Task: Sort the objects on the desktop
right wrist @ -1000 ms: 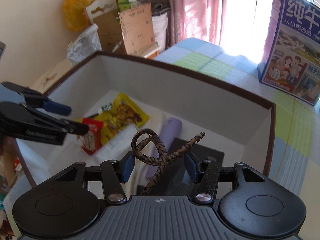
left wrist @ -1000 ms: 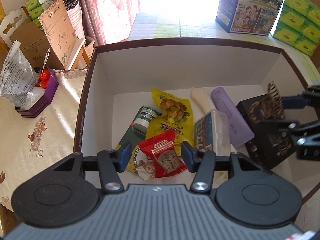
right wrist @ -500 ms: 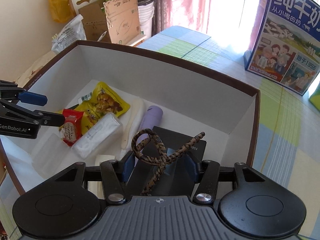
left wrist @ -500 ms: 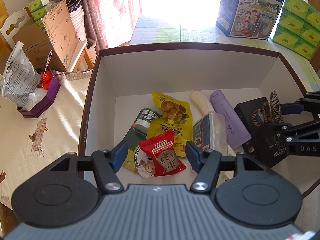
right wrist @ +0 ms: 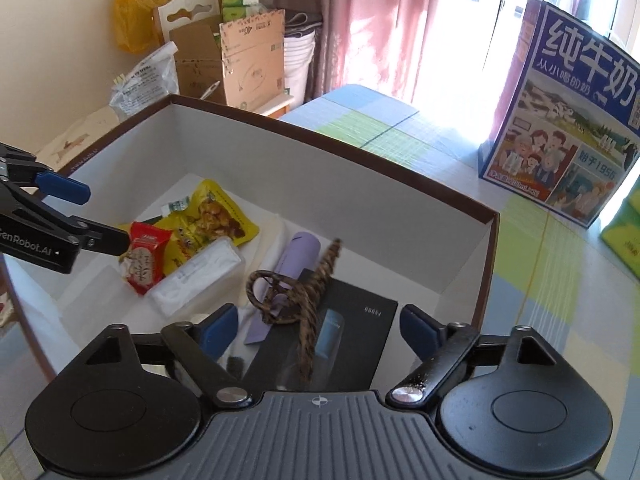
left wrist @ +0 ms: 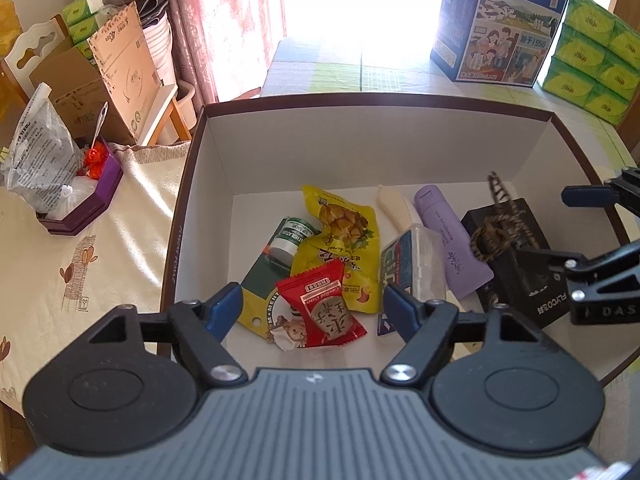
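A brown-rimmed white box [left wrist: 360, 148] [right wrist: 320, 160] holds several items: a red snack packet [left wrist: 324, 308] [right wrist: 144, 258], a yellow snack bag [left wrist: 344, 240] [right wrist: 208, 216], a purple tube [left wrist: 448, 240] [right wrist: 296, 256], a black box [left wrist: 520, 264] [right wrist: 344, 340]. A leopard-print hair claw [right wrist: 296, 300] [left wrist: 496, 228] lies on the black box, free between my right gripper's [right wrist: 316, 324] open fingers. My left gripper [left wrist: 312, 308] is open, over the red packet without touching it.
A blue milk carton box [left wrist: 500, 20] [right wrist: 568, 120] and green tissue packs [left wrist: 592, 56] stand behind the box. A purple tray [left wrist: 84, 200] with bags sits on the cloth at left. Cardboard boxes [right wrist: 236, 56] stand beyond.
My right gripper has opened and let go of the hair claw, which now rests on the black box. My left gripper has drawn back slightly, still open.
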`<state>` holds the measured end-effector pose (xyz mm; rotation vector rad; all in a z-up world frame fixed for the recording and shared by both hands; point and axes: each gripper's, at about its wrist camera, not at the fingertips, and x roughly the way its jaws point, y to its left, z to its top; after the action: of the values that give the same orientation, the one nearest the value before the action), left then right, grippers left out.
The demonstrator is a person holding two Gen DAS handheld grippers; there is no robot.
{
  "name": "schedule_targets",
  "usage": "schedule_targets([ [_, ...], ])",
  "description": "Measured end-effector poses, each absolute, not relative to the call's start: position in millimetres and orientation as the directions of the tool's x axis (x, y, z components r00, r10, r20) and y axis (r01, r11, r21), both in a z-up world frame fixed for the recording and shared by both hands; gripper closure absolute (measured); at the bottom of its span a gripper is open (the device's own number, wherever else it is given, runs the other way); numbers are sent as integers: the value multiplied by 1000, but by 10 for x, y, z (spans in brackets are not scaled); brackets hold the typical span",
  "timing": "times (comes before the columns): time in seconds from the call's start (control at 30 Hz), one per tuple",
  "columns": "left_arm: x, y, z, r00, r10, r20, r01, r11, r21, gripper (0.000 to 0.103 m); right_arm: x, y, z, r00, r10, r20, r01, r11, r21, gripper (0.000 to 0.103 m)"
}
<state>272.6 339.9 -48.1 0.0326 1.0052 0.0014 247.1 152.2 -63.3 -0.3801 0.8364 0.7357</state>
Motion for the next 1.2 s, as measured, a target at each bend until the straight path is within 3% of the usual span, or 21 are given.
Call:
schedule_targets([
  [0.37,2628,3322,-378,559,32,-829,6,999,42,16,2355,1492,-589,426,432,-795,-716,698,-5,2],
  [1.2,2159,3178,-2,655,67,-753,-19,997,73,6,1938,1186,-279,452,458,-765,-648,758,71,2],
])
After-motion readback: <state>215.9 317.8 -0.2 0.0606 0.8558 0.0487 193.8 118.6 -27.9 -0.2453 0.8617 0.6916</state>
